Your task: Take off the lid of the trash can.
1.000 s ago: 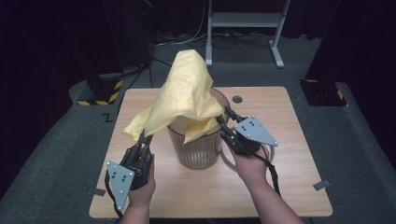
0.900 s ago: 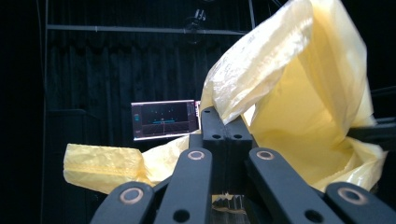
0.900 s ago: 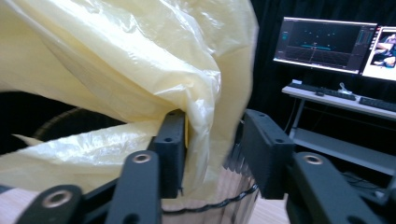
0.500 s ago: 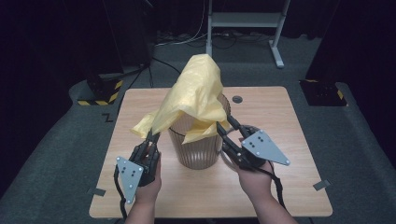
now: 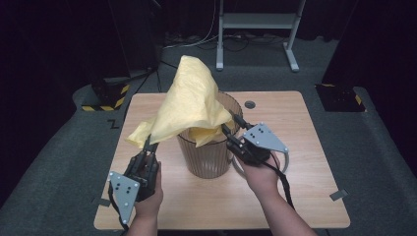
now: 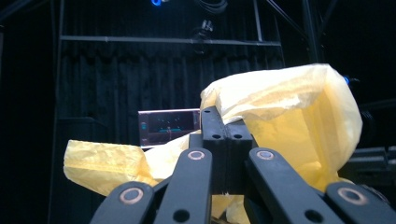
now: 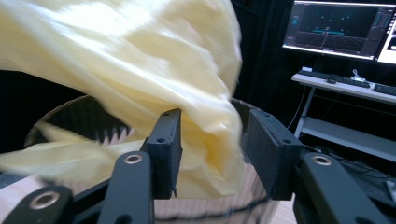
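- Yellow bag (image 5: pixel 189 105): billows above the ribbed bin (image 5: pixel 209 155).
- Left tongs (image 5: pixel 147 146): left of bin, pinching the bag's edge.
- Right tongs (image 5: pixel 230 129): at bin's rim, spread, just opening, bag loose between them.

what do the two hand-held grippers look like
Both are black, with linkage arms joined by round silver-ringed pivots and blocky black jaws. The left hand-held gripper and the right hand-held gripper each carry a grey three-cornered plate with small dark dots. A black cable trails from each. The forearms are bare, with no sleeves.
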{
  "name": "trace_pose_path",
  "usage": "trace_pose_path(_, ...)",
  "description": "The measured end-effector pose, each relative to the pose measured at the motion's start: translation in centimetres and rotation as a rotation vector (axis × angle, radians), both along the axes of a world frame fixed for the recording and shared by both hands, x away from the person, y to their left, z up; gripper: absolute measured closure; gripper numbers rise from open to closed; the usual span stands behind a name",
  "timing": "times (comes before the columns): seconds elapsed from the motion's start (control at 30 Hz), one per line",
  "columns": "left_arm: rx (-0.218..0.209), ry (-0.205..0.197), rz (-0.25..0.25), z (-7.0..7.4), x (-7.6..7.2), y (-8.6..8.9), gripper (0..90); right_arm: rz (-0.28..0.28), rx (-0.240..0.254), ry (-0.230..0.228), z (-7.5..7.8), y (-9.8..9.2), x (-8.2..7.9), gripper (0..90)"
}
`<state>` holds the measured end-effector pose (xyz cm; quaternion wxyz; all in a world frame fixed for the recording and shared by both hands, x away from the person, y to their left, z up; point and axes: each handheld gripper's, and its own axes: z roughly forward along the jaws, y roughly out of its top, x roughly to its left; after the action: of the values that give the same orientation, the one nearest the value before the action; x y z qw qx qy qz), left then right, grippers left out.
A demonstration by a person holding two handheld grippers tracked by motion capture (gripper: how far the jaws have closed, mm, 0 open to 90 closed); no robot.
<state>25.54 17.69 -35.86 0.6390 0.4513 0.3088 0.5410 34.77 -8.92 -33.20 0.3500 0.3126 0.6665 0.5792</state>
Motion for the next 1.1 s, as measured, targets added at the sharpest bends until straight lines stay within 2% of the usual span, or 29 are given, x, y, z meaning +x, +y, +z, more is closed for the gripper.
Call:
trace_pose_path(0.17, 0.013, 0.013, -0.014, -0.3, 0.3, -1.0, 89.6, 0.024, 0.013, -0.007, 0.0, -0.6, -1.4, 49.3)
trace_pose_path(0.23, 0.008, 0.013, -0.014, -0.3, 0.5, -1.1, 89.7, 0.03, 0.024, -0.005, -0.1, -0.8, -1.9, 47.7)
trace_pose_path(0.4, 0.007, 0.016, -0.004, -0.3, 0.6, -1.0, 89.7, 0.052, 0.036, -0.036, -0.1, -0.8, -3.2, 47.1)
trace_pose_path(0.5, 0.003, 0.013, 0.0, -0.3, 0.5, -0.7, 89.7, 0.081, 0.049, -0.048, 0.5, -0.2, -3.6, 47.5)
trace_pose_path(0.63, 0.011, 0.005, 0.002, 0.0, 0.3, -0.6, 89.7, 0.123, 0.051, -0.074, 2.0, 1.4, -3.9, 48.3)
trace_pose_path(0.77, 0.014, 0.002, -0.007, 0.1, 0.2, -0.6, 89.6, 0.136, 0.031, -0.107, 2.8, 2.9, -4.2, 56.4)
trace_pose_path(0.87, 0.021, 0.009, -0.012, 0.0, 0.2, -0.7, 89.2, 0.119, 0.007, -0.086, 2.5, 3.2, -3.2, 79.5)
trace_pose_path(0.9, 0.022, 0.008, -0.02, 0.0, 0.2, -0.8, 87.9, 0.109, 0.003, -0.078, 2.3, 3.1, -2.7, 85.6)
trace_pose_path(0.93, 0.041, 0.013, -0.025, 0.0, 0.3, -0.9, 82.1, 0.097, 0.004, -0.077, 2.1, 2.9, -2.3, 87.7)
trace_pose_path(1.03, 0.067, 0.025, -0.018, -0.3, 0.5, -1.7, 66.0, 0.058, 0.004, -0.056, 1.6, 1.8, -0.9, 89.1)
trace_pose_path(1.1, 0.066, 0.035, -0.042, -0.6, 0.7, -1.9, 55.7, 0.017, 0.009, -0.023, 0.9, 1.0, 0.2, 89.5)
